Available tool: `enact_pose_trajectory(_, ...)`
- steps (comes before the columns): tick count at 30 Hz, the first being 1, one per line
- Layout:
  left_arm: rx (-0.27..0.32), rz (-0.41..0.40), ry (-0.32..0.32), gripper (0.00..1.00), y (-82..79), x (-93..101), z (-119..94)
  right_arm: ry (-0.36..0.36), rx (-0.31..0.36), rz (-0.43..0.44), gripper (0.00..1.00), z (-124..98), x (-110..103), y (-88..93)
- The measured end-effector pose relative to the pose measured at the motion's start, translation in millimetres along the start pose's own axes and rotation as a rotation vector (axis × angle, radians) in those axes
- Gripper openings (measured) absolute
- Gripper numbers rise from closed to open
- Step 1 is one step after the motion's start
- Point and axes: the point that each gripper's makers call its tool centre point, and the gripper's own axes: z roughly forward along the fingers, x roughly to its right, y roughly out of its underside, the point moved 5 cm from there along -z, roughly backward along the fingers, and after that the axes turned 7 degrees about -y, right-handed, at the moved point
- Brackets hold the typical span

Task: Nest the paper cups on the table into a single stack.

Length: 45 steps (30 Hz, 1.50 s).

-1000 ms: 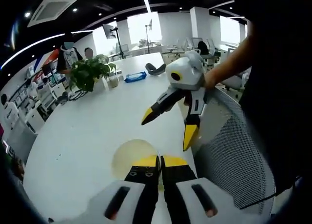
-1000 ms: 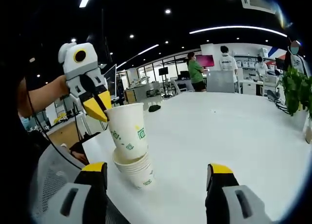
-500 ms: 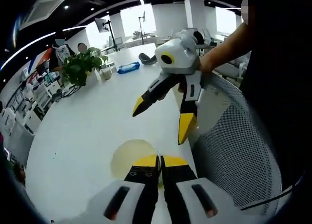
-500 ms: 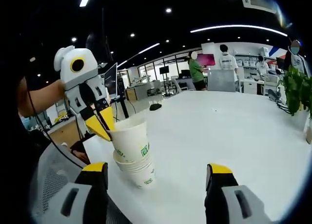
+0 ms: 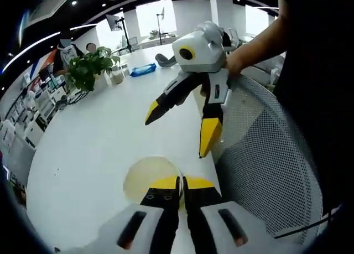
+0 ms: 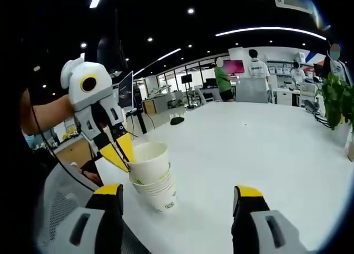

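Note:
A stack of white paper cups (image 6: 153, 179) stands near the table's edge in the right gripper view. The top cup (image 6: 148, 161) sits deep in the stack, with only its upper band showing. My left gripper (image 6: 124, 155) comes down from the left and is shut on that cup's rim. In the left gripper view I look down into the same cup (image 5: 146, 175), its near rim pinched between my closed jaws (image 5: 181, 188). My right gripper (image 5: 176, 135) hovers open just beyond the cup, holding nothing; in its own view the jaws (image 6: 177, 192) stand wide apart in front of the stack.
A mesh chair back (image 5: 265, 171) stands against the table edge beside the cups. A potted plant (image 5: 88, 71), a blue pack (image 5: 142, 70) and a dark object (image 5: 163, 59) lie at the far end of the white table (image 5: 83, 138). People stand in the background.
My left gripper has pushed the top cup down from a raised, tilted position until it sits nested in the stack. The right gripper has stayed open nearby.

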Motion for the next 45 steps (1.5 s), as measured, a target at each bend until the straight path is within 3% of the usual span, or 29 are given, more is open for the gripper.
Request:
enact_pose_trajectory(4,0.008,-0.001,-0.011,0.08,-0.8,-3.1,-5.8,0.0,0.0,0.006,0.81,0.0,0.4,-0.4)
enact_pose_trajectory(9,0.03,-0.023,-0.039,0.09,-0.8,-10.4,-14.1,-0.004,0.005,0.008,0.79,1.7,1.6,-4.0)
enact_pose_trajectory(20,0.015,-0.071,-0.11,0.19,17.2,-19.8,-15.8,-0.047,0.015,-0.038,0.75,15.9,-1.8,-19.5)
enact_pose_trajectory(26,0.019,-0.104,-0.141,0.22,22.7,-22.9,-16.6,-0.089,-0.003,-0.075,0.67,24.5,-10.2,-18.9)
enact_pose_trajectory(39,0.01,-0.135,-0.13,0.21,31.5,-21.1,-8.8,-0.168,-0.047,-0.129,0.36,35.7,-24.5,-12.9)
enact_pose_trajectory(45,0.015,-0.15,-0.132,0.2,34.4,-21.5,-8.0,-0.18,-0.07,-0.147,0.32,38.3,-26.0,-8.4)
